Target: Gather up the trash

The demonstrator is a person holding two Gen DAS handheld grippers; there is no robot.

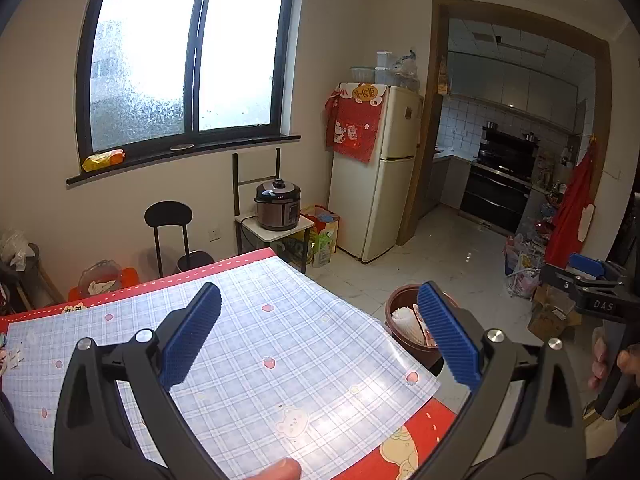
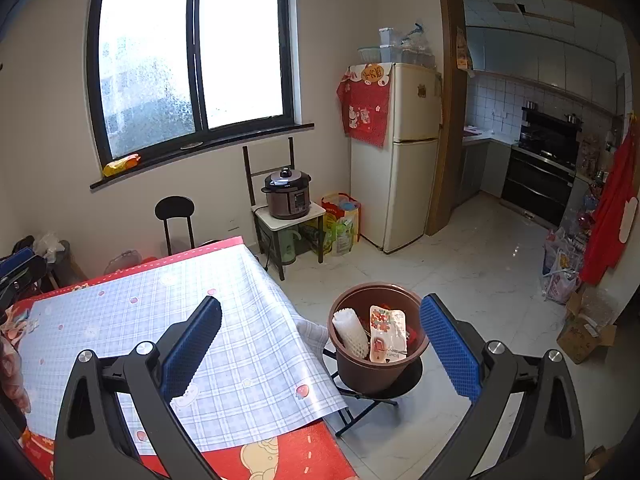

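Checked tablecloth (image 2: 224,344), bin (image 1: 394,322) half hidden

Fridge (image 2: 412,152) by kitchen doorway, pressure cooker (image 2: 288,194) on small stand (image 2: 290,216) — black stool (image 2: 175,216) w/ window (image 2: 192,60) above.

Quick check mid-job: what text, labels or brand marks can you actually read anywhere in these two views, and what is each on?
"DAS": right hand-held gripper body, left wrist view.
Orange sign on fridge cloth: characters too blurred.
White packet in brown bin: print too small.
Table edge print: unreadable.
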